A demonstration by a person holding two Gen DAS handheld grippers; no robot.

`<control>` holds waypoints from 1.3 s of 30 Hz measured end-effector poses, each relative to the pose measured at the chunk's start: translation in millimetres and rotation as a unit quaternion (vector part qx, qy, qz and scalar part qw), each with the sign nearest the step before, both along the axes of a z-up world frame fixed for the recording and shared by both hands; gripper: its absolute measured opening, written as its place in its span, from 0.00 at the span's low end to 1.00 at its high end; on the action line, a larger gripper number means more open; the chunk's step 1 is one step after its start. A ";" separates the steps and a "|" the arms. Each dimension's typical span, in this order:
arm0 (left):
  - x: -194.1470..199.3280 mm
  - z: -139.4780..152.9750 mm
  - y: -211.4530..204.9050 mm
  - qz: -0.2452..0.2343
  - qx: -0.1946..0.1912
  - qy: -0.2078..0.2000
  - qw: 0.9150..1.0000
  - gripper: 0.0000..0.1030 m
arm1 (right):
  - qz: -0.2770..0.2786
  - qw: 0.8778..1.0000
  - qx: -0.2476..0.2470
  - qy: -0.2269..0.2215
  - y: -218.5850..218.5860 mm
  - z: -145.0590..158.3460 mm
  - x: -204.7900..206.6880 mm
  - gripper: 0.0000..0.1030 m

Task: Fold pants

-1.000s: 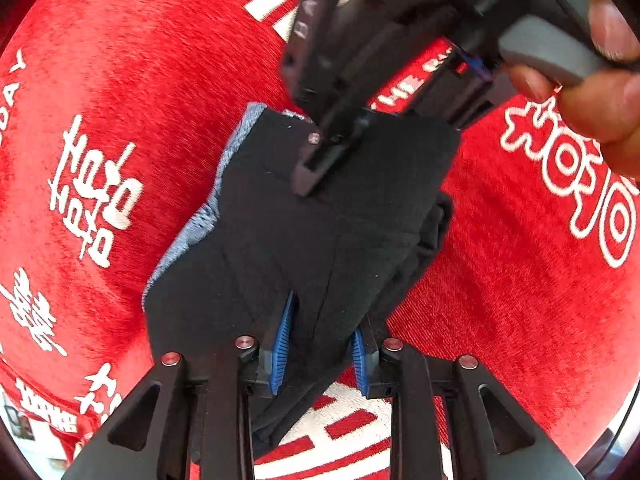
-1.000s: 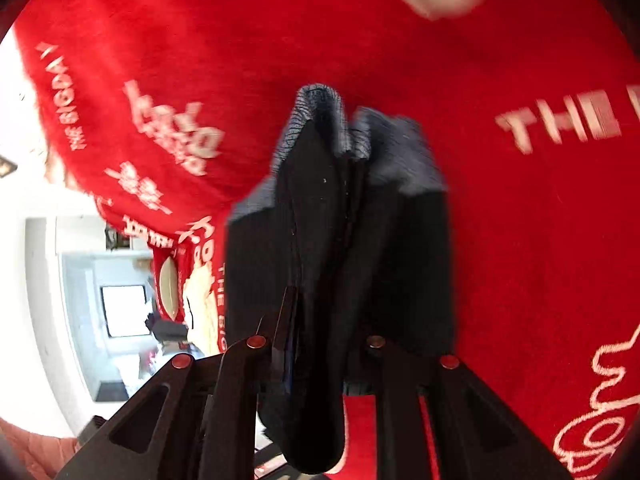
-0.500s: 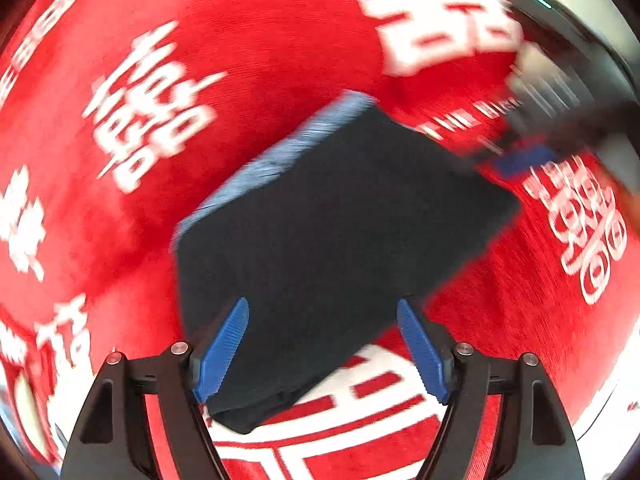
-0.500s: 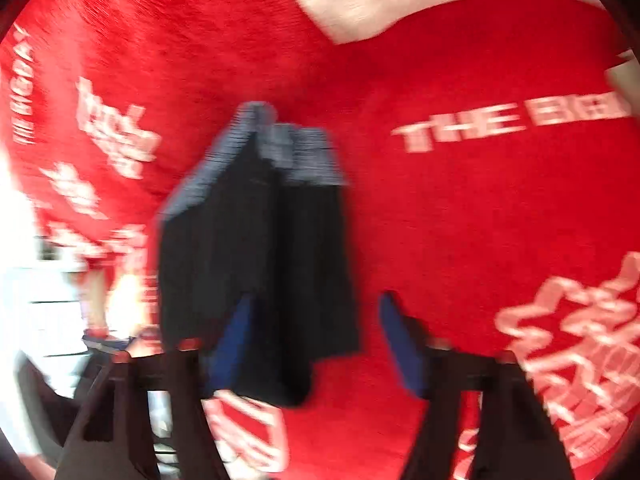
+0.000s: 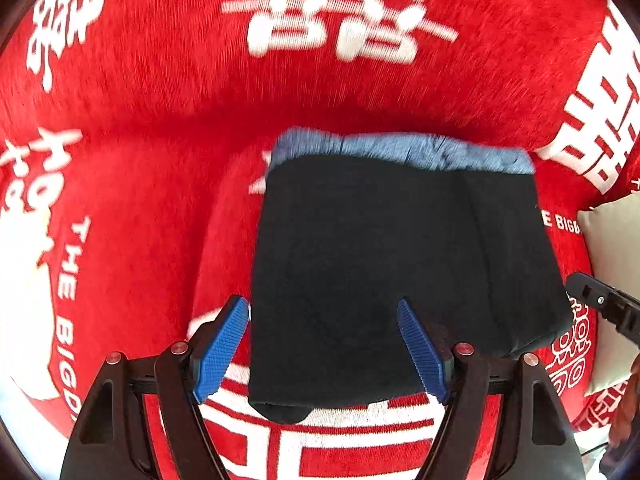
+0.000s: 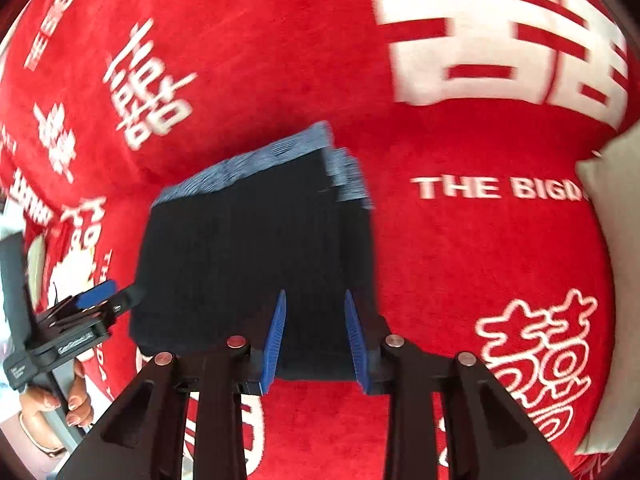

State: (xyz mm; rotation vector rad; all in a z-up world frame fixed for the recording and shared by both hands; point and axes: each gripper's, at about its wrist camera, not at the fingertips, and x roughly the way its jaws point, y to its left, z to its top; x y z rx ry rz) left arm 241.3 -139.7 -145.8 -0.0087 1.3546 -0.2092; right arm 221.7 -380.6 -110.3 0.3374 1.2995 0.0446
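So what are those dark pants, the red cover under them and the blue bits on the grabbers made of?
The pants look like soft matte knit, near-black, with a ribbed blue-grey waistband; probably cotton jersey. The red cover looks like plush, velvety pile with brushed streaks and white lettering. The blue pads on the left hand-held gripper show fine ridges, likely rubber or moulded plastic, and the right hand-held gripper looks the same.

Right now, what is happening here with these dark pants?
A person works with two handheld grippers over a red blanket with white lettering. The dark pants lie on it, folded into a compact rectangle with the blue-grey waistband at the far edge. The left gripper and the right gripper are both open above the near edge, holding nothing.
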 end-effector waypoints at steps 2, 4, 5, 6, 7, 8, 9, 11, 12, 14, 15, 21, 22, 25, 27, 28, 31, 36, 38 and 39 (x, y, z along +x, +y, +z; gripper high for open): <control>-4.9 -12.8 0.7 -0.001 -0.007 0.020 1.000 0.76 | 0.009 1.000 -0.001 0.011 11.2 -8.4 0.0 0.33; -10.6 -19.9 0.6 -0.003 -0.005 0.023 1.000 0.76 | 0.007 1.000 -0.006 0.021 14.9 -17.9 -3.7 0.32; -13.3 -22.4 0.1 -0.008 -0.004 0.020 1.000 0.76 | 0.004 1.000 -0.007 0.029 15.6 -23.6 -6.4 0.32; -13.8 -23.6 -0.6 -0.009 -0.004 0.018 1.000 0.76 | 0.000 0.999 -0.007 0.034 15.8 -27.4 -9.4 0.32; -14.9 -24.6 -0.5 -0.009 -0.005 0.018 1.000 0.76 | -0.005 0.999 -0.008 0.037 15.8 -30.6 -12.5 0.32; -15.8 -25.5 -0.5 -0.009 -0.006 0.019 1.000 0.76 | -0.008 0.999 -0.010 0.038 15.8 -33.6 -16.5 0.32; -16.2 -25.8 -0.6 -0.011 -0.006 0.019 1.000 0.76 | -0.008 0.999 -0.011 0.038 17.4 -34.1 -18.5 0.32; -16.3 -26.3 0.1 -0.011 -0.007 0.020 1.000 0.76 | -0.005 0.999 -0.018 0.037 19.5 -33.7 -22.2 0.33; -16.6 -26.5 0.2 -0.011 -0.008 0.021 1.000 0.76 | -0.002 0.999 -0.021 0.038 20.5 -33.4 -23.0 0.33; -12.7 -28.1 -0.3 -0.008 -0.005 0.025 1.000 0.82 | 0.001 0.999 -0.029 0.040 23.0 -33.3 -22.7 0.33; -8.6 -23.1 4.6 -0.005 -0.007 0.029 1.000 0.82 | 0.000 0.999 -0.031 0.043 23.9 -33.6 -22.1 0.33; -7.2 -25.7 9.1 0.001 -0.019 0.036 0.999 0.82 | -0.003 0.998 -0.037 0.049 29.6 -35.2 -21.2 0.37; -7.2 -25.9 9.0 0.001 -0.019 0.035 0.999 0.82 | 0.000 0.998 -0.039 0.050 31.6 -35.8 -20.5 0.38; -5.8 -27.5 13.1 0.001 -0.019 0.034 0.999 0.83 | 0.009 0.998 -0.049 0.049 37.7 -38.2 -19.6 0.43; -7.1 -27.3 11.6 0.002 -0.016 0.034 0.999 0.88 | 0.012 0.997 -0.055 0.048 41.7 -39.6 -19.6 0.46; -6.5 -28.6 13.0 0.005 -0.013 0.035 0.999 0.91 | 0.012 0.997 -0.056 0.047 42.6 -39.9 -20.0 0.48; -10.9 -30.4 14.6 0.011 -0.022 0.043 0.999 0.91 | 0.010 0.997 -0.056 0.046 43.1 -41.3 -20.8 0.51; -10.7 -29.6 13.1 0.001 -0.008 0.038 0.999 0.91 | 0.009 0.997 -0.055 0.044 46.8 -42.7 -19.6 0.52; -10.8 -26.7 11.6 -0.005 -0.002 0.035 0.999 0.91 | 0.006 0.997 -0.056 0.045 45.9 -43.5 -20.2 0.55; -10.5 -24.7 10.3 -0.006 0.001 0.034 0.999 0.91 | 0.004 0.997 -0.056 0.046 41.3 -41.8 -23.0 0.56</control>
